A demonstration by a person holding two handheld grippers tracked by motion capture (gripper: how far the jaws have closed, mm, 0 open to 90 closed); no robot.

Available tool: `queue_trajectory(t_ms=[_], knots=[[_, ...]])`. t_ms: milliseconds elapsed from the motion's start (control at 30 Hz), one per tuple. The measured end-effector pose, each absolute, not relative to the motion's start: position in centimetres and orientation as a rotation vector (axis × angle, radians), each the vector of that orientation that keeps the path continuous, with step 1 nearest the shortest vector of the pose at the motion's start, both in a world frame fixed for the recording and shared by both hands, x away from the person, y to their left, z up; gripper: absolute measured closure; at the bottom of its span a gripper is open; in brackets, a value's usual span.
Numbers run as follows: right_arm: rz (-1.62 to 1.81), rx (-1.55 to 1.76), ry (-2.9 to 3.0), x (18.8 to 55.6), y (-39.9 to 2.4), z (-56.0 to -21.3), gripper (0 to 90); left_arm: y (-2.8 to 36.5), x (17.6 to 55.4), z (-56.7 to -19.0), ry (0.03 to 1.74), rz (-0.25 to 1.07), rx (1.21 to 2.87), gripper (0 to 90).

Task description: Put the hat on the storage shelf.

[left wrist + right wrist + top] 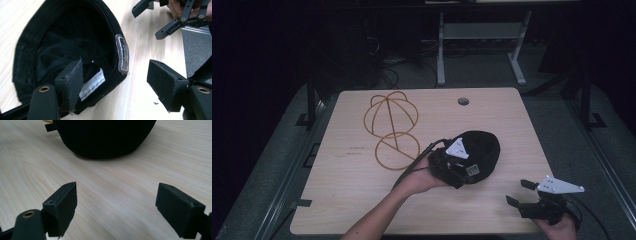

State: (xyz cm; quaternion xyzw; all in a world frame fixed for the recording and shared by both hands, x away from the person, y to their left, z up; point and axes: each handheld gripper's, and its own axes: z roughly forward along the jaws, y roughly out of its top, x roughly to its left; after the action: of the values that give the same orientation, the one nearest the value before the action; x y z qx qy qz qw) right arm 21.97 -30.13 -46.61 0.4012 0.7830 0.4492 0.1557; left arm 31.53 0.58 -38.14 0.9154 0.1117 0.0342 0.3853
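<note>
Black cap [479, 150] lies right of centre in the high view on the wooden tabletop [352, 200], inside turned toward the left claw [113, 82]. That claw is released: one jaw sits inside the cap's rim, the other outside, pads not pressing. Right claw [518, 192], lower right, is spread wide, nothing held. Yellow wire cap frame [392, 127] lies upper left.

Black cap [65, 45]: matt woven cloth, visible stitching, white fabric label [93, 83] sewn inside, rubbery-looking grey patch [122, 53] on rim. Table [362, 200]: pale wood-grain, smooth, faint sheen. Wire frame [393, 129], far left: thin, yellowish, smooth. Left gripper [117, 85] pads: matt black foam, frayed edges. Right gripper [116, 205] jaws: matt black plastic.
</note>
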Motion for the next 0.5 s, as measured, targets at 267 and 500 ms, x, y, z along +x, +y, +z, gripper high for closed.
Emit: queue_trajectory(t_ms=[267,500], knots=[[1.300,1.150,2.241,22.0,-30.1,-46.5,17.0,-0.5,32.3,-38.8,0.254,0.067,2.384,47.9],[1.313,1.151,2.237,22.0,-30.1,-46.5,17.1,-0.9,32.1,-38.6,0.192,0.054,2.375,68.0]])
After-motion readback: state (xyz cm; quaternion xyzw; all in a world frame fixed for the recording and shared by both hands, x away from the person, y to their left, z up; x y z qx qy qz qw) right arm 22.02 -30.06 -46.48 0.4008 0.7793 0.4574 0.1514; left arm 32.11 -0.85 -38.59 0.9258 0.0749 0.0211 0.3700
